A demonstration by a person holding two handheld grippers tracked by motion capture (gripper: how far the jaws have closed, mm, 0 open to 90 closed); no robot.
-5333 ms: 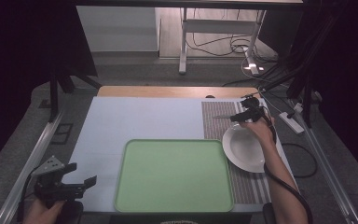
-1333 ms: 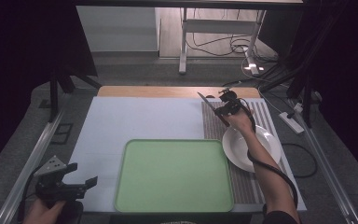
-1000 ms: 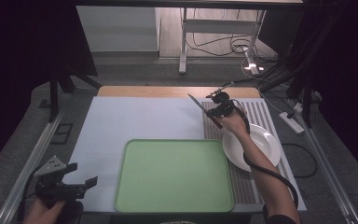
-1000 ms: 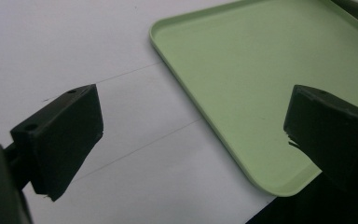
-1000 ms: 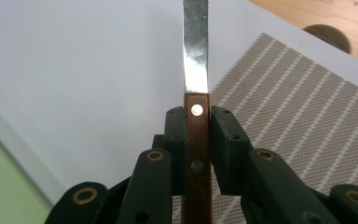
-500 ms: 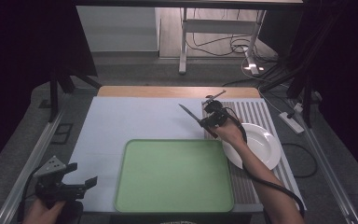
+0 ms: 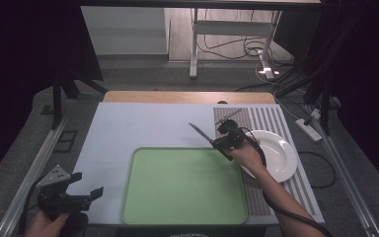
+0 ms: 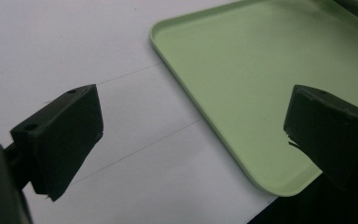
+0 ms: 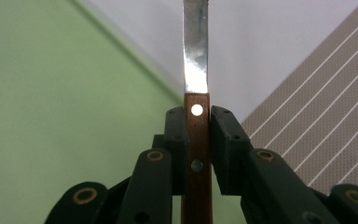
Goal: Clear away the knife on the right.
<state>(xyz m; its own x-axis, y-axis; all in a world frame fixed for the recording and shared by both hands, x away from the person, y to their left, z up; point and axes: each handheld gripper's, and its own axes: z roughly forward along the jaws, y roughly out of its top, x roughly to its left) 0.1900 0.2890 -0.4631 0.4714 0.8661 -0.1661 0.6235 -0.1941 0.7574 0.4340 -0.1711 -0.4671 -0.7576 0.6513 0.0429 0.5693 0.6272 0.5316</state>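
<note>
Nearest, at the bottom left of the high view: left claw [image 7: 86,196], held in a hand [image 7: 42,224] off the front left corner of the desk [image 7: 143,123], jaws spread wide with nothing between them. In the left gripper view, both black jaws far apart over the pale blue-white desk covering [image 8: 74,46], framing the near left corner of the flat light-green plastic tray [image 8: 242,93] with its rounded, raised rim.

Farther in, centred toward the front of the desk: the same green tray [image 7: 182,185], bare on its surface, lying on the pale covering [image 7: 143,123].

Beyond the tray's far right corner: right claw [image 7: 223,142], gripped by the right hand [image 7: 246,154] with the forearm running back toward the bottom right. Jaws closed tight on a knife with a brown wooden riveted handle and a bright steel blade [image 7: 201,134]. In the right gripper view, handle pinched between the two jaw pads, blade [image 9: 196,46] standing straight out ahead of the claw [image 9: 196,126], over the edge where the green tray meets the pale covering. In the high view, blade pointing up and to the left, raised off the desk.

To the right: grey ribbed striped mat [image 7: 271,123], and on it a round white ceramic plate [image 7: 279,155], partly behind the right hand.

Past the far edge: a strip of bare wooden desk top [image 7: 187,97], then floor with cables.
</note>
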